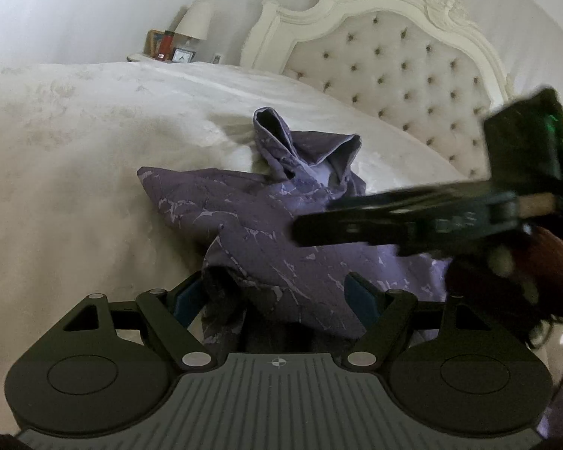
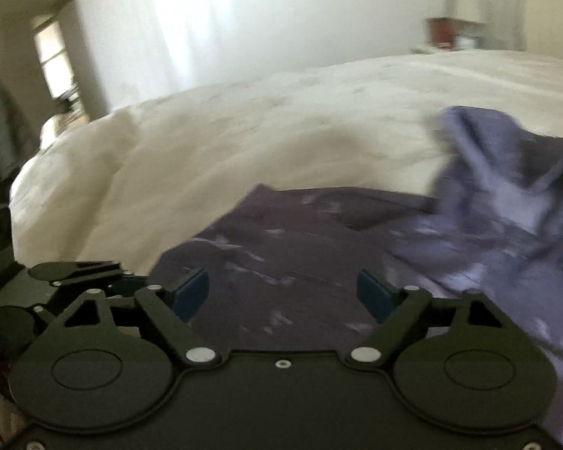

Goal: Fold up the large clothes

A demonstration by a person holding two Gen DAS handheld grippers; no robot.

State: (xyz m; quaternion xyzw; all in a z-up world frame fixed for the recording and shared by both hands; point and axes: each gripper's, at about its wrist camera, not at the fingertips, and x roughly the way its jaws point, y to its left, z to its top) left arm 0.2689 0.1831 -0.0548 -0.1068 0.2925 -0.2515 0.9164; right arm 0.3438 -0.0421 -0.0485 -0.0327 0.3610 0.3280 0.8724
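Far left, on a nightstand [image 1: 146, 58]: lamp [image 1: 194, 22], clock [image 1: 182, 55]. Cream bed [image 1: 75, 142] across the middle, tufted headboard [image 1: 401, 67] behind. Purple garment [image 1: 266, 221] crumpled on the bed, hood end raised toward the headboard. Left gripper [image 1: 274, 300] low over the near edge, jaws wide, cloth bunched between the blue pads [image 1: 185, 302]; grip unclear. Right gripper [image 2: 283, 292] blurred over the garment's flat dark part, jaws wide apart, nothing pinched.
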